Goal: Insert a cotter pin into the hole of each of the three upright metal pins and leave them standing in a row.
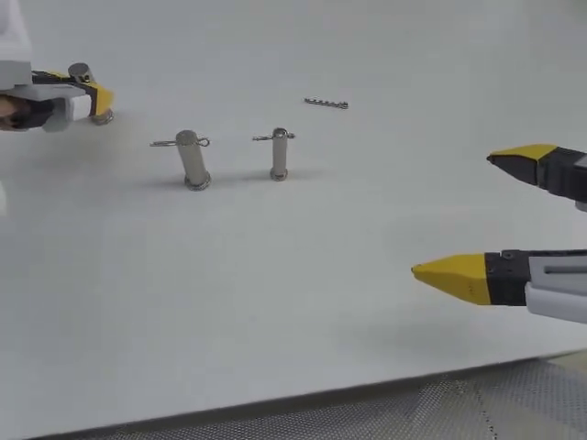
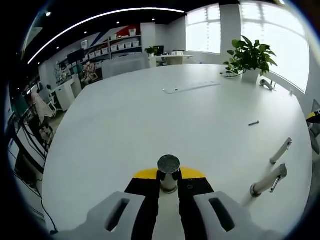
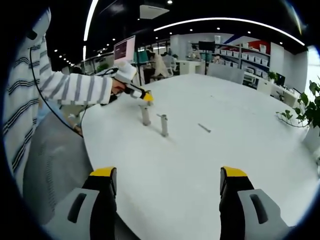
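Currently, left gripper (image 1: 99,99) jaws clamp the 3rd, unpinned metal pin (image 2: 168,165); right gripper (image 1: 452,214) jaws gape, empty. Advisable: steady it while fetching the loose cotter pin (image 1: 326,103) beyond 2 fitted pins (image 1: 193,160) on the table (image 1: 275,302).

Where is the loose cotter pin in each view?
Head view: loose cotter pin upper centre, beyond the two standing metal pins.
Left gripper view: cotter pin at right, above those pins.
Right gripper view: cotter pin near centre, right of those pins.

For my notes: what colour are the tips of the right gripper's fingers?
Yellow, clearest in the head view on the right gripper.
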`<action>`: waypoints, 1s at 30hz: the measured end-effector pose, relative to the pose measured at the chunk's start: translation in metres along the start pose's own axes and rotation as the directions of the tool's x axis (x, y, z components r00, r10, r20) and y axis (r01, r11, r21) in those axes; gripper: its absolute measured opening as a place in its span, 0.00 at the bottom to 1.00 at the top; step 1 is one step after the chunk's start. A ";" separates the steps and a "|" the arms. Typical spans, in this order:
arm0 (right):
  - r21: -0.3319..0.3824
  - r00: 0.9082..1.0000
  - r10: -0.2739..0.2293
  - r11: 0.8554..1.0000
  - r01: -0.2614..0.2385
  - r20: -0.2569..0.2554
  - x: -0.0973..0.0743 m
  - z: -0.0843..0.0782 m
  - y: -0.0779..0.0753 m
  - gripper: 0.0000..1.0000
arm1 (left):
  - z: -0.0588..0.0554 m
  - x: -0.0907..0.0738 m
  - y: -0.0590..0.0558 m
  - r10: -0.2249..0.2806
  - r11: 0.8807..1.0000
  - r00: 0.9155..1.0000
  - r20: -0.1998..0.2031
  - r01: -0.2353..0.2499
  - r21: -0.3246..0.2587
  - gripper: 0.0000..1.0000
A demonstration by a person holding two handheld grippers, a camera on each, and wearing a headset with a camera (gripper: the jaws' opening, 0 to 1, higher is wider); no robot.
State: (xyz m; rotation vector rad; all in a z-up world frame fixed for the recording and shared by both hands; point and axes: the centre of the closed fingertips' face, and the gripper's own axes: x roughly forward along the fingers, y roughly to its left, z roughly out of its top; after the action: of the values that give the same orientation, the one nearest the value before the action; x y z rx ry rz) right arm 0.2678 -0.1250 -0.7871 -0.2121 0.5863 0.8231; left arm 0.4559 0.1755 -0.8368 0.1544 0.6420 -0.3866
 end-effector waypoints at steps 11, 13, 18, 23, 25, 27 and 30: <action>-0.002 1.000 0.011 1.000 -0.011 0.028 0.001 0.002 -0.002 0.85 | 0.010 -0.044 -0.010 0.077 0.994 0.996 0.034 -0.074 -0.086 0.12; -0.007 0.999 0.017 1.000 -0.017 0.033 0.002 0.003 -0.002 0.85 | 0.010 -0.055 -0.013 0.094 0.987 0.995 0.033 -0.088 -0.133 0.12; -0.008 0.998 0.031 0.999 -0.031 0.050 0.003 0.005 -0.003 0.85 | 0.011 -0.079 -0.024 0.106 0.988 0.993 0.045 -0.100 -0.116 0.11; -0.018 0.998 0.049 0.999 -0.048 0.051 0.005 0.004 -0.002 0.85 | 0.005 -0.095 -0.041 0.112 0.986 0.993 0.036 -0.107 -0.130 0.11; -0.017 0.997 0.050 0.999 -0.049 0.053 0.005 0.004 -0.003 0.85 | 0.001 -0.099 -0.049 0.117 0.984 0.993 0.026 -0.112 -0.137 0.11; -0.018 0.997 0.053 0.998 -0.052 0.056 0.005 0.004 -0.003 0.85 | -0.005 -0.104 -0.057 0.121 0.985 0.993 -0.002 -0.121 -0.122 0.11; -0.021 0.997 0.054 0.998 -0.053 0.054 0.003 0.002 -0.004 0.85 | -0.007 -0.108 -0.069 0.131 0.986 0.991 0.002 -0.130 -0.105 0.11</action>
State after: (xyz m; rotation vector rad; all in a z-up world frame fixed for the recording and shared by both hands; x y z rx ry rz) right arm 0.2731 -0.1245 -0.7870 -0.1915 0.5350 0.8842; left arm 0.3458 0.1467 -0.7781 0.0943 0.6383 -0.2268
